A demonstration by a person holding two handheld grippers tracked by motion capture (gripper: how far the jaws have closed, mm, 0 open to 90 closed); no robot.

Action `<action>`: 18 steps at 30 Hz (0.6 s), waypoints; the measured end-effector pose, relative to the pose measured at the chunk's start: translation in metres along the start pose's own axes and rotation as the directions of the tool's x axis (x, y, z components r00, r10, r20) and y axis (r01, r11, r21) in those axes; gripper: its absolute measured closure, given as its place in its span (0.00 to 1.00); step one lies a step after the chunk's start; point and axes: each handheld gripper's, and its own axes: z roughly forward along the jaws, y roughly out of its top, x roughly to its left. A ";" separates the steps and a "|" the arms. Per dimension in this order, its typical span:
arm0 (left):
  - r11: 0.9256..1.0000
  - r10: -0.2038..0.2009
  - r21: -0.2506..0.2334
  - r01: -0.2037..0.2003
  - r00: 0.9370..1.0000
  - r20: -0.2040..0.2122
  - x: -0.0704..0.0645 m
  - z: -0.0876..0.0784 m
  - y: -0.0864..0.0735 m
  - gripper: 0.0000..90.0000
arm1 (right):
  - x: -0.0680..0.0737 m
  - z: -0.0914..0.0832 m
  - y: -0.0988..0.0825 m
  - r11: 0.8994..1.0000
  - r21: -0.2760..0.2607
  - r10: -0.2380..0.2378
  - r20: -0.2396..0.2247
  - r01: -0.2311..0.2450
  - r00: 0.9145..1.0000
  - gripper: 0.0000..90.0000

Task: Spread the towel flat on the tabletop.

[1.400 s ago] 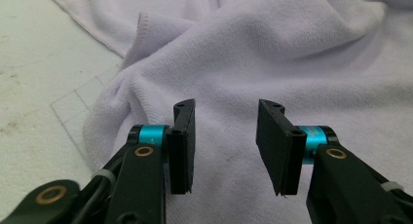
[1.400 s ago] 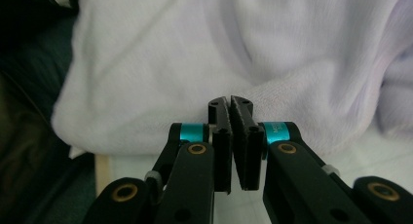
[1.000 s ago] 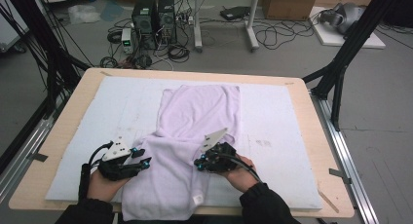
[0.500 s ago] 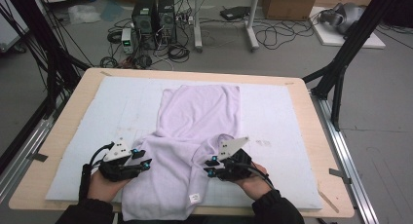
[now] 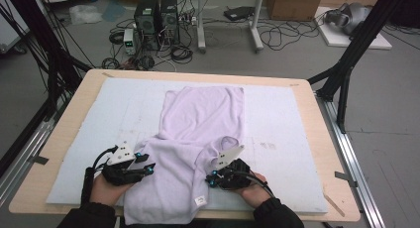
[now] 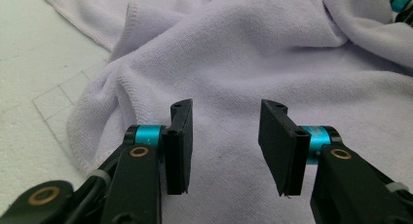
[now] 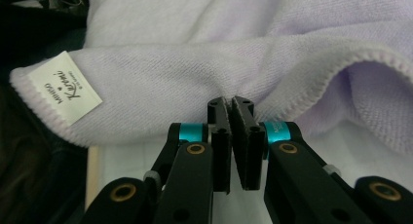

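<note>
Now | left gripper (image 6: 224, 151) released above towel (image 5: 198, 139) | right gripper (image 7: 231, 136) clenched at towel hem

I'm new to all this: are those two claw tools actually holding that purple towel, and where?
The right gripper has its fingers closed at the towel's hemmed edge, apparently pinching it. The left gripper is open above the cloth, holding nothing.

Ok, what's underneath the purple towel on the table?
The lilac towel lies on a white mat that covers the wooden table. The left gripper hovers open above the cloth. Whatever sits beneath the towel's bunched near half stays hidden by the fabric.
</note>
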 end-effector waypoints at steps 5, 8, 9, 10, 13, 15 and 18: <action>1.000 0.000 0.002 0.000 1.000 0.001 0.000 0.000 0.000 0.63 | 0.012 -0.033 -0.014 1.000 -0.018 0.009 0.023 -0.009 1.000 0.96; 1.000 -0.001 0.002 0.001 1.000 0.004 -0.001 0.000 0.000 0.63 | 0.023 -0.057 -0.026 1.000 0.001 -0.003 0.030 0.003 1.000 0.96; 1.000 0.000 0.001 0.000 1.000 0.004 -0.001 0.000 0.000 0.63 | 0.027 -0.066 -0.029 1.000 0.006 -0.001 0.029 0.001 1.000 0.96; 1.000 -0.001 -0.002 0.001 1.000 0.001 -0.001 -0.001 0.000 0.63 | 0.031 -0.075 -0.032 1.000 0.009 -0.002 0.016 0.002 1.000 0.96; 1.000 -0.003 -0.002 0.003 1.000 0.002 -0.001 -0.001 0.001 0.62 | 0.041 -0.099 -0.035 1.000 -0.026 -0.002 0.005 0.002 1.000 0.94; 1.000 -0.004 -0.002 0.004 1.000 0.009 -0.002 0.000 0.001 0.62 | 0.043 -0.105 -0.031 0.998 -0.058 -0.025 0.032 0.027 0.999 0.84; 1.000 0.006 0.003 -0.006 1.000 0.017 -0.003 0.000 0.001 0.61 | 0.033 -0.095 -0.024 0.996 -0.079 -0.024 0.048 0.028 0.999 0.76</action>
